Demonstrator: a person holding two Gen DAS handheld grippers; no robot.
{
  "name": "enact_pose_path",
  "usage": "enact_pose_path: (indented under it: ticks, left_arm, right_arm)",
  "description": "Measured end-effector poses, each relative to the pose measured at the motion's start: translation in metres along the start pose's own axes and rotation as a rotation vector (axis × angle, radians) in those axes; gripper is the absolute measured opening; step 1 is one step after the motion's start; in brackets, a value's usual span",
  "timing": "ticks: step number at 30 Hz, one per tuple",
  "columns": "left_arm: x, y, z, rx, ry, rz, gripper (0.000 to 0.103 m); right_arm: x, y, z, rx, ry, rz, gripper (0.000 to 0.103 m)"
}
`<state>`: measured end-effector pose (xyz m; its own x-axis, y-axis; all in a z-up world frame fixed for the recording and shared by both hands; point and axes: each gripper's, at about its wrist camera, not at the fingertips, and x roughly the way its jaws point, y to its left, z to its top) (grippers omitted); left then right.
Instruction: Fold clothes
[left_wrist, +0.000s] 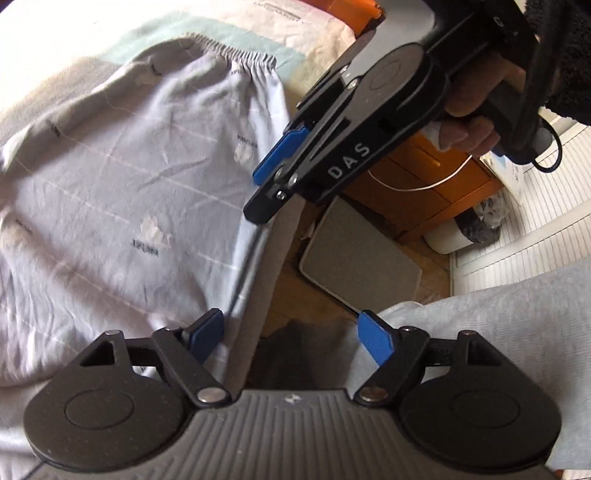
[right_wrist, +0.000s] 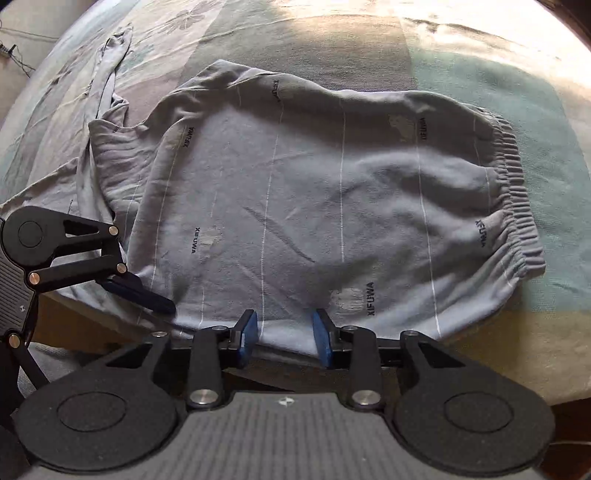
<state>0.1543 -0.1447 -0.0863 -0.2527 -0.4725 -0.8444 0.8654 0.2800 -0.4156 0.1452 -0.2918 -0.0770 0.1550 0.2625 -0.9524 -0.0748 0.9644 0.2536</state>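
I see grey XIFUWA pants (right_wrist: 314, 206) folded flat on bedspread (right_wrist: 480, 74). L gripper (left_wrist: 291, 334) released wide at near hem; R gripper (right_wrist: 284, 338) released, fabric edge btwn pads, not pinched.

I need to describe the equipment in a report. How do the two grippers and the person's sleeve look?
Both grippers, the left gripper and the right gripper, are black with blue finger pads, round discs and a ribbed grey body. The right gripper carries white letters "DAS" and a black cable. The sleeve is dark and fluffy.
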Motion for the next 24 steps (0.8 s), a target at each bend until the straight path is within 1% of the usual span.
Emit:
enact_pose_path:
  ticks: [2,3,5,6,7,8,10,11,12,14,15,17,19,22,24]
  left_arm:
    - [-0.015,-0.006,-0.005,0.057,-0.064,0.029,0.078]
    - [-0.019,-0.006,-0.005,0.086,-0.085,0.056,0.078]
    - [-0.028,-0.007,-0.005,0.144,-0.128,0.112,0.078]
    - [-0.028,-0.003,-0.003,0.133,-0.125,0.117,0.078]
    - [-0.024,0.005,-0.002,0.098,-0.103,0.118,0.079]
    - [-0.02,0.012,-0.002,0.063,-0.082,0.119,0.079]
    - [-0.016,0.017,-0.008,0.02,-0.068,0.102,0.079]
    - [-0.013,0.02,-0.012,-0.002,-0.061,0.093,0.08]
    - [-0.015,0.021,-0.013,-0.029,-0.049,0.077,0.08]
    - [-0.023,0.024,-0.019,-0.085,-0.065,0.063,0.079]
    - [-0.03,0.025,-0.023,-0.096,-0.083,0.07,0.079]
    - [-0.045,0.03,-0.03,-0.121,-0.108,0.093,0.079]
    - [-0.06,0.042,-0.038,-0.183,-0.127,0.127,0.08]
    - [-0.085,0.066,-0.057,-0.301,-0.162,0.176,0.08]
    - [-0.097,0.084,-0.07,-0.401,-0.207,0.191,0.08]
  right_arm:
    - [-0.005,0.001,0.0,0.027,0.028,-0.012,0.037]
    - [-0.008,0.003,0.001,0.024,0.023,-0.02,0.037]
    - [-0.014,0.01,0.008,0.0,-0.013,-0.032,0.037]
    - [-0.014,0.013,0.014,-0.004,-0.033,-0.035,0.037]
    - [-0.011,0.016,0.019,0.001,-0.044,-0.036,0.037]
    - [-0.006,0.018,0.024,0.014,-0.036,-0.04,0.037]
    - [0.007,0.021,0.029,0.04,-0.008,-0.056,0.038]
    - [0.01,0.023,0.03,0.047,-0.005,-0.062,0.043]
    - [0.011,0.025,0.031,0.054,0.0,-0.06,0.053]
    - [0.011,0.028,0.03,0.06,0.023,-0.064,0.055]
    - [0.011,0.029,0.03,0.057,0.032,-0.069,0.055]
    - [0.011,0.033,0.03,0.044,0.04,-0.074,0.055]
    - [0.01,0.034,0.033,0.06,0.042,-0.068,0.055]
    - [0.009,0.039,0.042,0.075,0.022,-0.066,0.055]
    - [0.007,0.046,0.051,0.052,-0.001,-0.069,0.055]
